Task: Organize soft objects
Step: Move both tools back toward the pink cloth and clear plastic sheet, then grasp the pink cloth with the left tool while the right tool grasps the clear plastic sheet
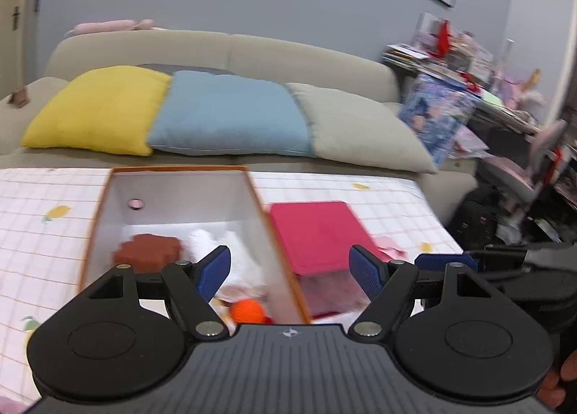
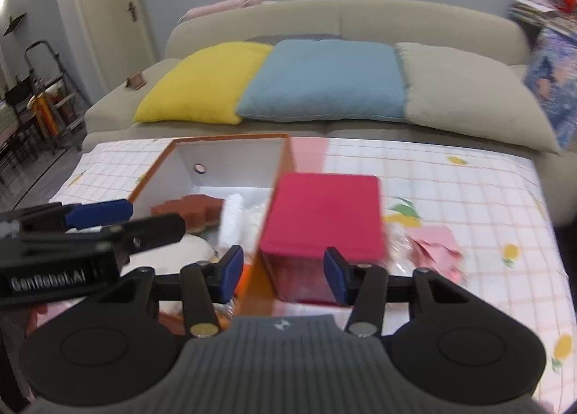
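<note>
Orange ball [image 1: 246, 310] half hidden behind left gripper [image 1: 290, 270]; box [image 1: 180, 176] contents blurred.

Even, soft indoor light, fairly bright, no hard shadows, no glare. Both views motion-blurred: red box [image 2: 321, 212], orange box [image 1: 274, 234] edges and clutter at right smeared. Sofa [image 1: 223, 50] cushions soft too. Strong fisheye bend, dark vignette in corners. Claw bodies up close are sharpest; white box interior slightly washed out.
</note>
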The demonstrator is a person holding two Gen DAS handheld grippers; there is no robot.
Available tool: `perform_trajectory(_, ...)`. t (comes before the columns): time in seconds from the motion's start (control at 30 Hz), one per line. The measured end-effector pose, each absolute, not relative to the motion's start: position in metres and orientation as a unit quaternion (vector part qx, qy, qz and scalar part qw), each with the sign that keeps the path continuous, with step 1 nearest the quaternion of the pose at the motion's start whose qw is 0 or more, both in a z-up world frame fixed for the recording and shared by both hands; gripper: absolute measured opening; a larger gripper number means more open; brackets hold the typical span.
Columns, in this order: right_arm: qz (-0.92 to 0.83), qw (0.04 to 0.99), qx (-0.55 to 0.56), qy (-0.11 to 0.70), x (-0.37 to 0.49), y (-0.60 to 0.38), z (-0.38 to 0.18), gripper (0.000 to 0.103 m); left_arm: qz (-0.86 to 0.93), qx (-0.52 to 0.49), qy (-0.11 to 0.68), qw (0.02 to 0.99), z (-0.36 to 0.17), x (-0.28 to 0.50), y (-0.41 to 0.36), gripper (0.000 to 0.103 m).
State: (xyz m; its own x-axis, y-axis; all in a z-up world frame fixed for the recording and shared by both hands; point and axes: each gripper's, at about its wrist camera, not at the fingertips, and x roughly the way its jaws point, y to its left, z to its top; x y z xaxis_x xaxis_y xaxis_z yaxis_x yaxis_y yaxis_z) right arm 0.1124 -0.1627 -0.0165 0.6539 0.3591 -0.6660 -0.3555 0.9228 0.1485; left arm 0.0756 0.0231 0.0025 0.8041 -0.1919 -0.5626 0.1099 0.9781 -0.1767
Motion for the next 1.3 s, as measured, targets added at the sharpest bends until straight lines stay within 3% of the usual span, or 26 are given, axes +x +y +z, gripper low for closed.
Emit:
perform_trajectory(0.27, 0.115, 0.919, 0.019, 0.378, 0.077, -0.209, -0.050, 0.053, -0.142, -0.045, 0.330, 0.932, -0.019, 0.073, -0.016, 0.088)
perform_trajectory(0.77, 0.024, 0.902, 0.065, 0.426, 0.109, -0.278, -0.083, 0.066, -0.190, -0.003, 0.367, 0.911, -0.038, 0.088, -0.070, 0.081)
perform_trajectory(1.03, -0.025, 0.873, 0.115, 0.473, 0.143, -0.306, -0.124, 0.067, -0.209, 0.144, 0.347, 0.903, -0.049, 0.107, -0.122, 0.081)
perform_trajectory(1.13, -0.028, 0.878, 0.142, 0.456, 0.148, -0.314, -0.127, 0.067, -0.225, 0.207, 0.334, 0.892, -0.053, 0.117, -0.141, 0.080)
perform_trajectory(1.3, -0.045, 0.873, 0.163, 0.458, 0.161, -0.326, -0.139, 0.067, -0.238, 0.236, 0.357, 0.872, -0.060, 0.158, -0.164, 0.080)
